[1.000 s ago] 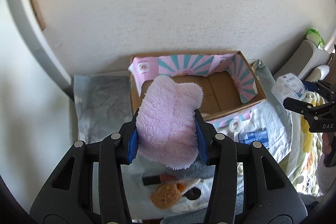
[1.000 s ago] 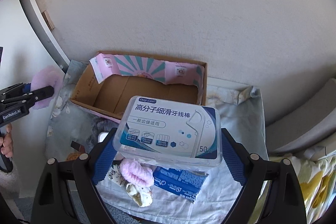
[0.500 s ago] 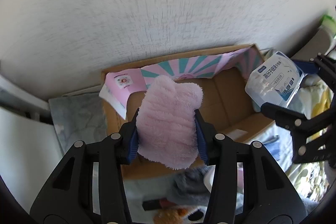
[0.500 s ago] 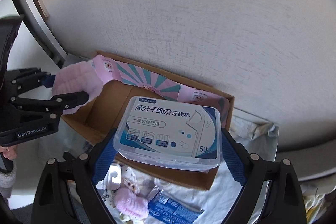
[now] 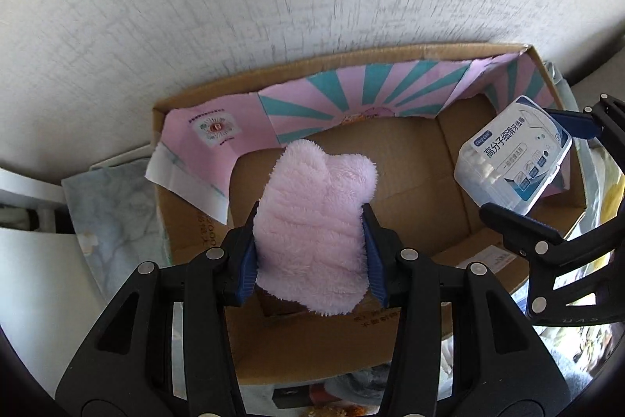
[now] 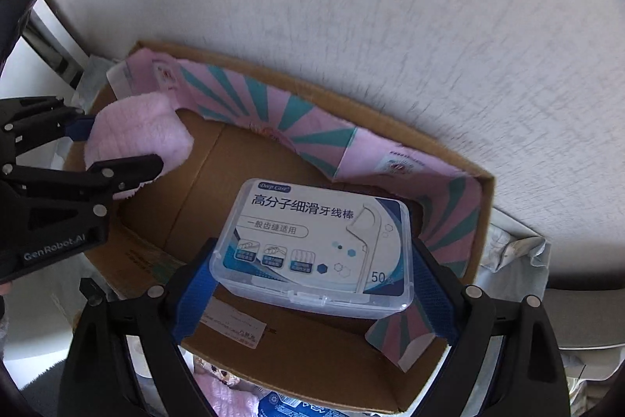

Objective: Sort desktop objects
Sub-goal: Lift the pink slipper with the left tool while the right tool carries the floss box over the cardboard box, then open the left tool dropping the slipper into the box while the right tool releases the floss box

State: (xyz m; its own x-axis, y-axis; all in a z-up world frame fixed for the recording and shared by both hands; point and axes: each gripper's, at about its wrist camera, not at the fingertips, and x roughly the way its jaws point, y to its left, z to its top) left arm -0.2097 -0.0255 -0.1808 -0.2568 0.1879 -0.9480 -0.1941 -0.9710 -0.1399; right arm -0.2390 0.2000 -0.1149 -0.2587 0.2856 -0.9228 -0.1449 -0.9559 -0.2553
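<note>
I am holding a "Deep Care" floss-pick box in my right gripper and a pink plush cloth in my left gripper, labelled "GenRobot.AI", over the cardboard box.

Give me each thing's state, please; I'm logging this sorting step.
Left gripper: shut on the pink cloth.
Pink cloth: held above the box.
Right gripper: shut on the floss case.
Floss case: lid closed, held above the box.
Box: open, floor bare.
</note>
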